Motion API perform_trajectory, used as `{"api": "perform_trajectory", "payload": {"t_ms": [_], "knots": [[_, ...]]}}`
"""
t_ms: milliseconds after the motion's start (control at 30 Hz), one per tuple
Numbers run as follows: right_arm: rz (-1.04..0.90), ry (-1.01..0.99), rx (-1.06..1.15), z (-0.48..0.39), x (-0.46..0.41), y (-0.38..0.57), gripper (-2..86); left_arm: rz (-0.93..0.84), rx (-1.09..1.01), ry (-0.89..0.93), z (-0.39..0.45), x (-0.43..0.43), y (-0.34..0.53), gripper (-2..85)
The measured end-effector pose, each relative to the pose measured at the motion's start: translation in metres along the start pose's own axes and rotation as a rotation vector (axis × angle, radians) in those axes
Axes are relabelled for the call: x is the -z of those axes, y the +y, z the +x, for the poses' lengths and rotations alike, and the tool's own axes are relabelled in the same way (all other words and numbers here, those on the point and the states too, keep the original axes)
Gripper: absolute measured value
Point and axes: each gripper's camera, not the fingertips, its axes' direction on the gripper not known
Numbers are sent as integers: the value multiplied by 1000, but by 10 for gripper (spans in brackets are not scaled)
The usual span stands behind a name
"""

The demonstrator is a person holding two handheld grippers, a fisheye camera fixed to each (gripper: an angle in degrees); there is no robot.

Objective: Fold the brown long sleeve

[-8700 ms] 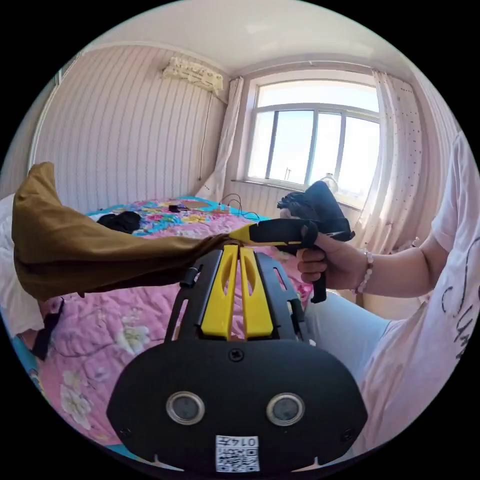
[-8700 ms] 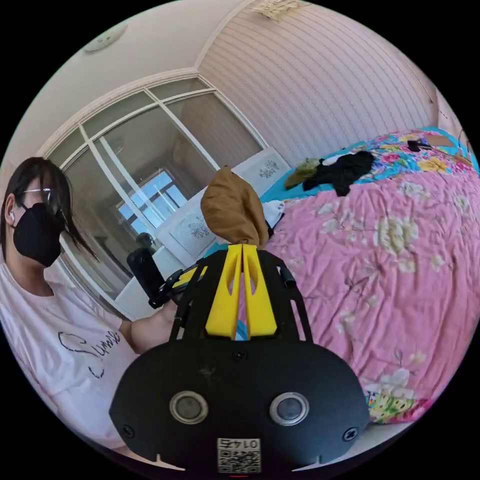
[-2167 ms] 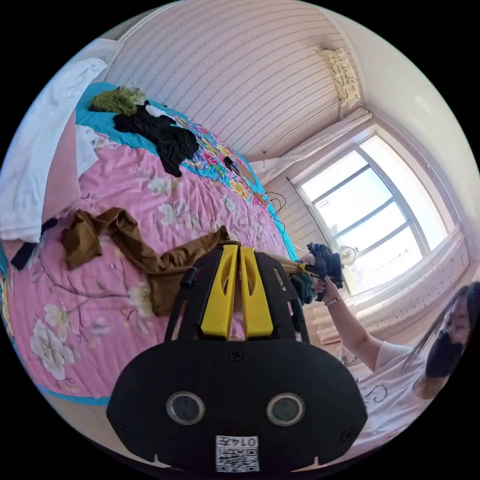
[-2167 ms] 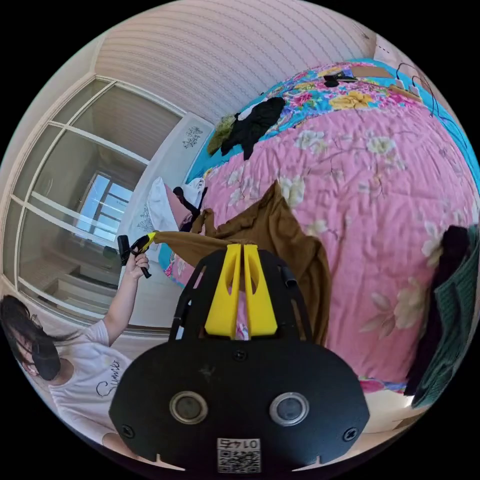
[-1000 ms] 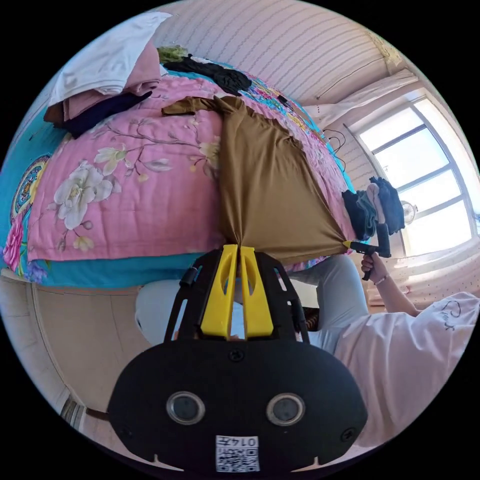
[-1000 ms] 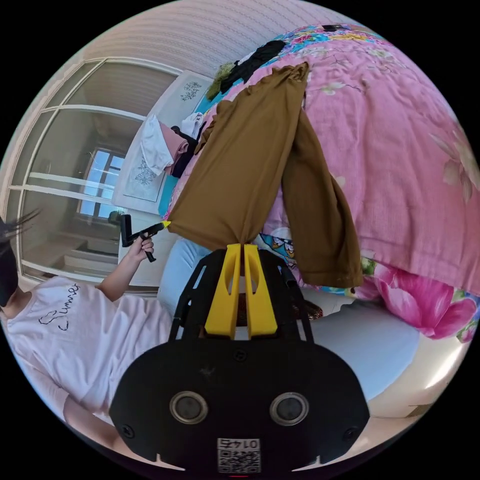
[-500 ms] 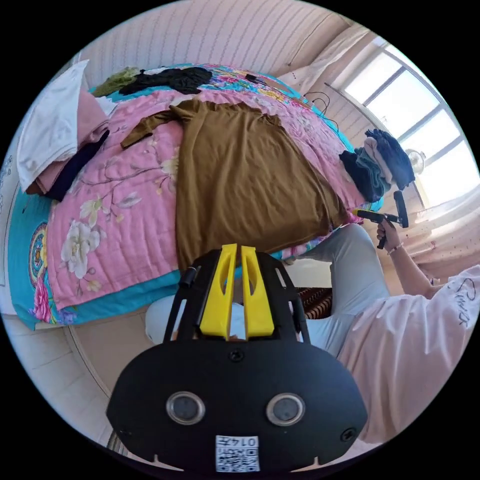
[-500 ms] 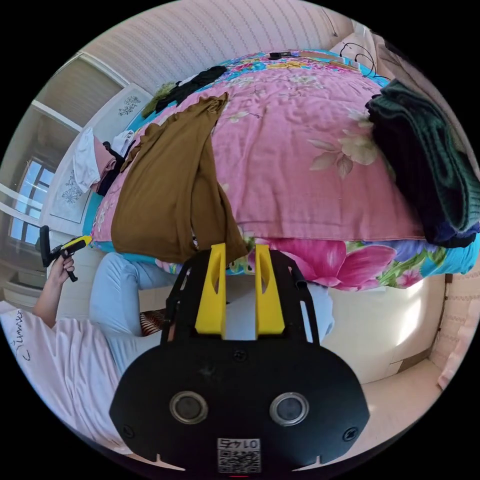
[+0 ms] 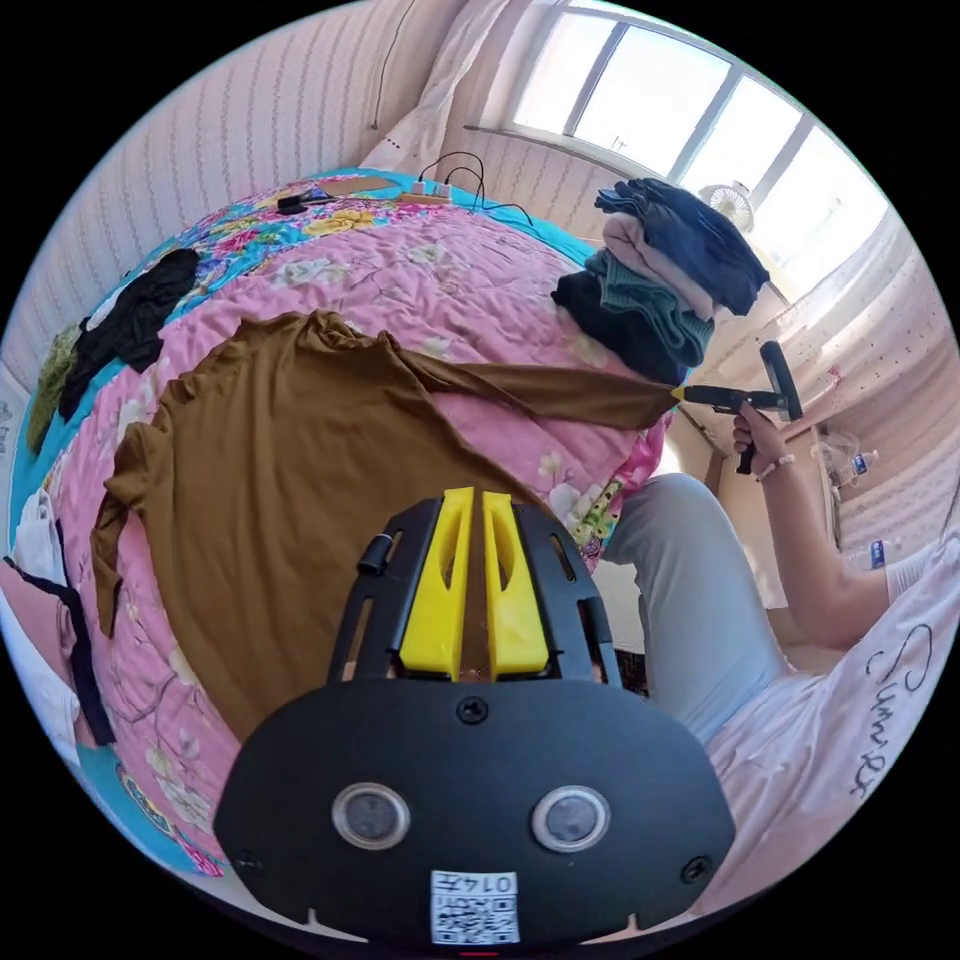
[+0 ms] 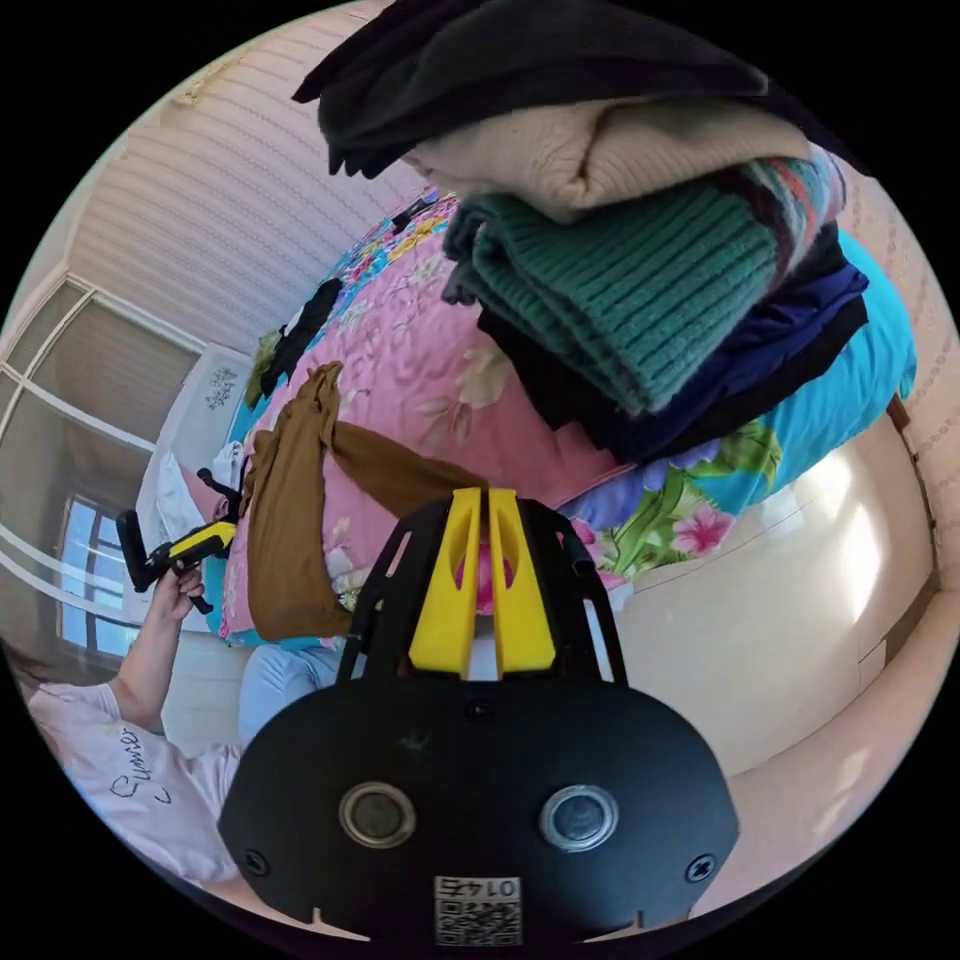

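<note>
Newly stretched sleeve (image 9: 560,390) (taut) in right gripper (image 9: 683,394).

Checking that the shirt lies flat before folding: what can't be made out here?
- Shirt hem: left gripper view, behind the left gripper and its mount.
- Sleeve cuff: right gripper view, pinched inside the right gripper.
- Stack top: right gripper view, cut off by the picture edge.
- Dark items on the bed's far side: left gripper view, too small to tell.
</note>
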Motion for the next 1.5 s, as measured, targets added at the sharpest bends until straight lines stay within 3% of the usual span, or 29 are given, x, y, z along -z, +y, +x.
{"api": "perform_trajectory", "payload": {"t_ms": [133, 333, 400, 500, 600, 800, 967, 1167, 1333, 1500], "knots": [[-29, 0, -1, 21, -3, -22, 5, -15, -3, -31, -25, -37, -59, 13], [81, -8, -8, 44, 8, -28, 5, -100, -71, -138, -52, -119, -170, 43], [53, -36, -16, 59, 17, -33, 6, -192, -180, -116, -41, -165, -200, 59], [67, -95, -30, 80, 30, -39, 6, -297, -311, -148, -19, -222, -209, 63], [68, -135, -40, 95, 42, -42, 8, -371, -313, -135, -17, -270, -203, 19], [44, -112, -30, 113, 78, -46, 23, -211, -237, -77, -32, -266, -196, 1], [33, -41, -26, 120, 123, -42, 61, -188, -211, -34, -24, -265, -180, 64], [-126, -191, 51, 131, 128, -53, 78, -227, -99, -17, -29, -328, -163, 48], [-275, -266, 128, 139, 121, -58, 20, -181, -11, 60, -50, -347, -165, -5], [29, -556, 152, 174, 183, -48, 8, -64, -96, 55, -49, -322, -176, -9]]}}
